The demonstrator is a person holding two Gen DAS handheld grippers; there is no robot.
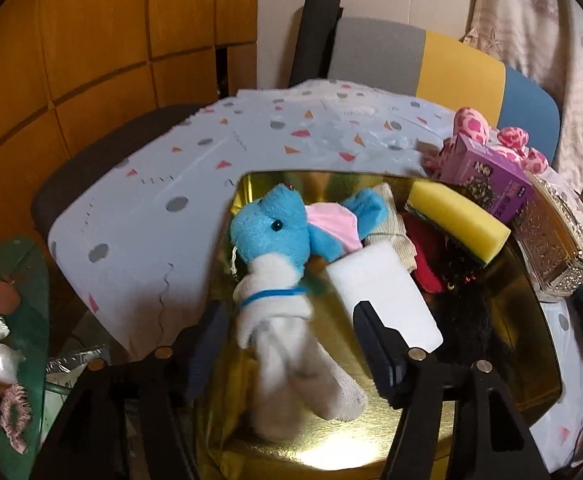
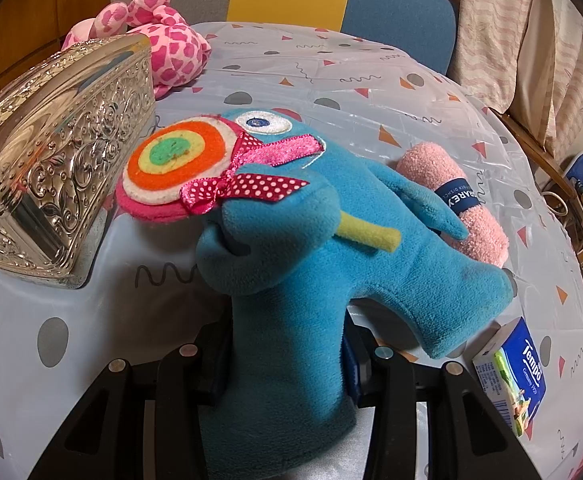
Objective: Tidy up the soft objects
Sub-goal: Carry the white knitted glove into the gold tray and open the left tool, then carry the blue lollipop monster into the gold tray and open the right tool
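The left tongs [image 1: 295,344] hang over the gold tray [image 1: 531,380], their jaws standing apart on either side of a white sock [image 1: 291,360] whose cuff sits round the neck of a small blue plush elephant [image 1: 271,232]. The pads do not appear to press on the sock, so this reads as a release into the tray. To do it well, lift the tongs straight up and clear without snagging the knit, and leave the elephant lying inside the rim rather than propped on it. Beside the elephant lie a white foam block [image 1: 387,288], a yellow sponge [image 1: 459,216], a beige cloth [image 1: 391,216] and something red [image 1: 423,256]. A purple carton [image 1: 487,176] and a silver embossed box [image 1: 555,248] stand at the tray's far edge, on the table [image 1: 139,216]. The right tongs [image 2: 287,356] are closed on the lower body of a teal plush monster [image 2: 331,240] that carries a felt lollipop [image 2: 171,160]; it is held up over the table and probably goes into the tray next. Behind it lie a rolled pink dishcloth [image 2: 463,208], a pink spotted plush [image 2: 163,40] and a Tempo tissue pack [image 2: 515,380]. The left side of the left tongs is blurred, so contact there cannot be ruled out. A dark furry thing [image 1: 475,320] in the tray is too dim to name, and the right pads are hidden by the plush.
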